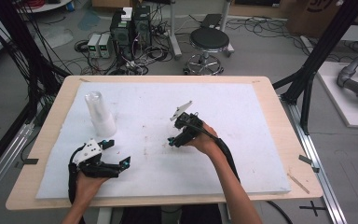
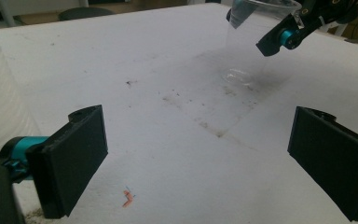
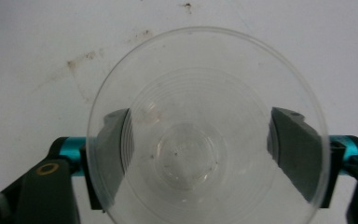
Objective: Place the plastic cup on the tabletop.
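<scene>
A clear plastic cup stands upright on the white foam mat, mouth up, near the middle of the table. My right gripper points down over it with a jaw on either side of its wall; the cup keeps its round shape and the pads do not seem to press it. The left gripper view shows the same cup with a right gripper fingertip by its rim. A stack of white cups stands at the left. My left gripper hovers open and empty just in front of that stack.
The mat covers most of a wooden table and has faint stains and a small orange scrap. Behind the table stand a black stool and computer boxes with cables. Black frame posts flank both sides.
</scene>
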Available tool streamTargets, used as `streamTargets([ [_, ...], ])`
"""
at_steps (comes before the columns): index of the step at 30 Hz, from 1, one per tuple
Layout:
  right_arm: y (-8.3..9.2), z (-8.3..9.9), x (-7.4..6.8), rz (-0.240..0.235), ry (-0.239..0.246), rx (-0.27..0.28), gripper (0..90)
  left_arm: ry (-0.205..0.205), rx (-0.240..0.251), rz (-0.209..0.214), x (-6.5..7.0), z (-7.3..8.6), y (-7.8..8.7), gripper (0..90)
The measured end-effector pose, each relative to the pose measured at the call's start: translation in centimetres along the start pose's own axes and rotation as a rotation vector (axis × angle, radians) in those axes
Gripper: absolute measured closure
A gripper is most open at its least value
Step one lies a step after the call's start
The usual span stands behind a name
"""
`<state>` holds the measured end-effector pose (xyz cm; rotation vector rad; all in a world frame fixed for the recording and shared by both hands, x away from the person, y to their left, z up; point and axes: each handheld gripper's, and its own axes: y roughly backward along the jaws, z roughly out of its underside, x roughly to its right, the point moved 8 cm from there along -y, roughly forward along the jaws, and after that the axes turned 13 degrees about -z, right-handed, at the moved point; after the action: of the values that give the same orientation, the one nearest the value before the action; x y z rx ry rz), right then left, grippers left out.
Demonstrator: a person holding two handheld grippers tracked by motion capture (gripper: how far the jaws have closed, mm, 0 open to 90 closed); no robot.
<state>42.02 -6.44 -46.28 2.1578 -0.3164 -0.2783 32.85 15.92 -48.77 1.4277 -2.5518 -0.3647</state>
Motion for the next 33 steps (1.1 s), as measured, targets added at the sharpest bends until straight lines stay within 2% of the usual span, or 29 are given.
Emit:
streamTargets([
  [3, -0.4, 0.0, -0.1, -0.002, -0.01, 0.012, 15.0, 0.003, 0.001, 0.001, 0.0, 0.0, 0.0, 4.6],
  [5, -0.5, -0.1, -0.1, -0.015, -0.02, 0.036, 14.7, 0.0, 0.003, 0.0, -0.1, 0.0, 0.0, 4.6],
  [7, -0.6, 0.0, -0.1, -0.02, -0.021, 0.037, 14.4, 0.002, 0.004, 0.002, 0.0, 0.0, 0.0, 4.6],
  [10, -0.6, 0.3, 0.1, 0.0, -0.033, 0.042, 13.6, 0.001, 0.004, 0.005, 0.0, 0.0, 0.0, 4.6],
  [16, -0.1, 0.9, 0.1, -0.001, -0.046, 0.062, 13.6, 0.0, 0.002, 0.007, 0.0, 0.0, 0.0, 4.6],
  [19, 0.4, 1.5, -0.2, -0.01, -0.06, 0.094, 13.6, 0.002, 0.004, 0.008, -0.1, 0.0, 0.0, 4.6],
  [21, 0.9, 2.0, -0.3, 0.001, -0.06, 0.111, 13.6, 0.002, 0.005, 0.007, 0.0, 0.0, 0.0, 4.6],
  [30, 4.6, 5.8, -1.6, 0.02, -0.085, 0.316, 13.7, 0.014, 0.008, 0.004, -0.1, -0.1, 0.1, 4.6],
  [33, 5.7, 7.1, -1.8, 0.029, -0.107, 0.357, 13.7, 0.015, 0.013, 0.005, -0.1, -0.1, 0.1, 4.6],
])
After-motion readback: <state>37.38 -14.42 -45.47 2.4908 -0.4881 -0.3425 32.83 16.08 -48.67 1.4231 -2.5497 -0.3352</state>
